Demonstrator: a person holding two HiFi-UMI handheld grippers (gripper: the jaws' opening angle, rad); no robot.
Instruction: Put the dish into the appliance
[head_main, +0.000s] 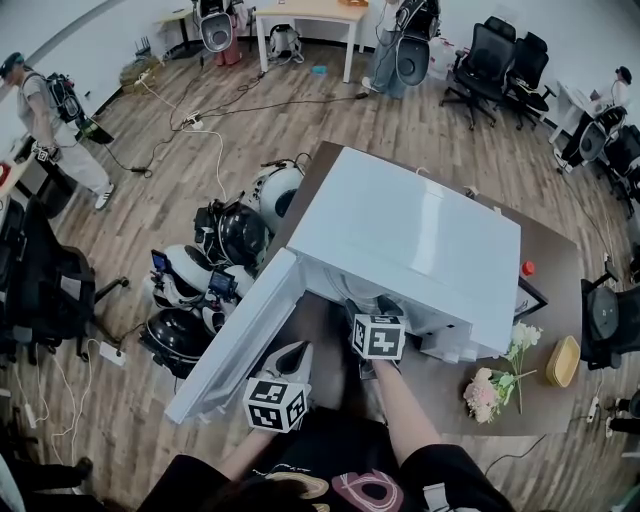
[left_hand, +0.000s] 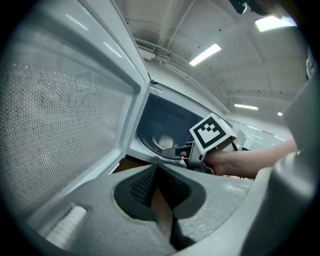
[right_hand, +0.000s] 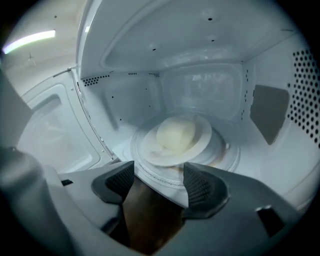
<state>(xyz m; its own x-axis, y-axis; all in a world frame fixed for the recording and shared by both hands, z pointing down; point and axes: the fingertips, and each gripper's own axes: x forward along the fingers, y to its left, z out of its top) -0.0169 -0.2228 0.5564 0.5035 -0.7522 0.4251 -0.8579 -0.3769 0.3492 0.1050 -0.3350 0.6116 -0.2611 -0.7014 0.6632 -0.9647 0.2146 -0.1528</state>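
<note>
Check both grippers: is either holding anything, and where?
Nothing held: right gripper stands open short of the plate on the microwave turntable; left gripper shut, empty.

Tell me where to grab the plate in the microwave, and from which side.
Pinch the plate at its near rim, coming in through the open front. The microwave walls close off the other sides, the pale food mound fills the middle, and the rim looks raised above the glass turntable.

Flowers (head_main: 497, 385) & oval bowl (head_main: 563, 361) on table (head_main: 555, 265); office chairs (head_main: 500, 60) behind.
</note>
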